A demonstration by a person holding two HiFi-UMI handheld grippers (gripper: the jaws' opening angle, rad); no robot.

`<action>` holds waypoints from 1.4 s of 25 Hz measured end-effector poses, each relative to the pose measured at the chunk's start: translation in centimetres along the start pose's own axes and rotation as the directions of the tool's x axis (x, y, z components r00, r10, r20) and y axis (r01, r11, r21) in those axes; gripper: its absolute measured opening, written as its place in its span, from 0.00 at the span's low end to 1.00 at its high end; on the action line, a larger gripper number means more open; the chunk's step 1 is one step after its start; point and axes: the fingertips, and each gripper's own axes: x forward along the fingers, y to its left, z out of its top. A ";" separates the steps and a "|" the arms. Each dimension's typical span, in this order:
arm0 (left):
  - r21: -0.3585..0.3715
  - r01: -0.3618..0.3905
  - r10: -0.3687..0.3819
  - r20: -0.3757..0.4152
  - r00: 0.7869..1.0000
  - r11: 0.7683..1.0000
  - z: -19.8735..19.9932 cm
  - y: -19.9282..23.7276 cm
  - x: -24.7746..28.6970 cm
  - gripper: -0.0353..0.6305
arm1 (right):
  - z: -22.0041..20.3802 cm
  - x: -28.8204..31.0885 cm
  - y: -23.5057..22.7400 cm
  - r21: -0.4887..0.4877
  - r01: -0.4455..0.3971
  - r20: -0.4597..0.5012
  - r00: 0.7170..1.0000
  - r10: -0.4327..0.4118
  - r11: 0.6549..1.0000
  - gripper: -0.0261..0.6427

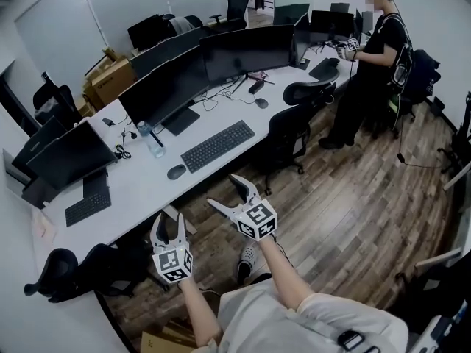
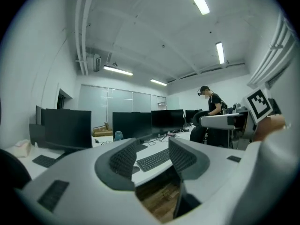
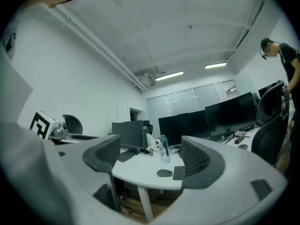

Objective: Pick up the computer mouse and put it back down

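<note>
Right gripper (image 1: 222, 190) and left gripper (image 1: 169, 225) are both apart, holding nothing. The computer mouse (image 1: 176, 172) sits on the counter (image 1: 140, 193) by the keyboard (image 1: 218, 145). Next, I think, I reach and grab it.

Cool, even light falls from ceiling strips (image 2: 221, 53), which glare white in both gripper views. The worktop (image 1: 143, 186) is lit flat, with soft shadow beneath it on the floor (image 1: 353, 197). All three views bulge at the edges. The gripper views go black in the corners, and the near fingers (image 2: 124, 158) look soft.
</note>
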 end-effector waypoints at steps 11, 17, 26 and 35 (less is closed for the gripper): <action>0.043 0.040 -0.046 0.145 0.988 0.998 4.2 0.5 6.5 0.36 | 0.7 4.4 -2.0 0.001 -0.107 -0.022 0.994 0.107 0.994 0.64; 0.099 0.040 -0.052 0.120 0.991 0.994 3.2 0.3 9.9 0.26 | 1.8 6.5 -4.2 0.050 -0.131 0.078 0.989 0.127 0.990 0.65; 0.173 0.101 -0.117 0.086 0.989 0.980 1.7 1.6 15.4 0.26 | -1.2 12.4 -7.1 0.052 -0.146 0.026 0.989 0.145 0.988 0.55; 0.082 0.140 -0.139 -0.019 0.990 0.987 -2.8 5.6 19.3 0.30 | -4.1 17.1 -8.2 0.100 -0.147 0.039 0.989 0.144 0.984 0.55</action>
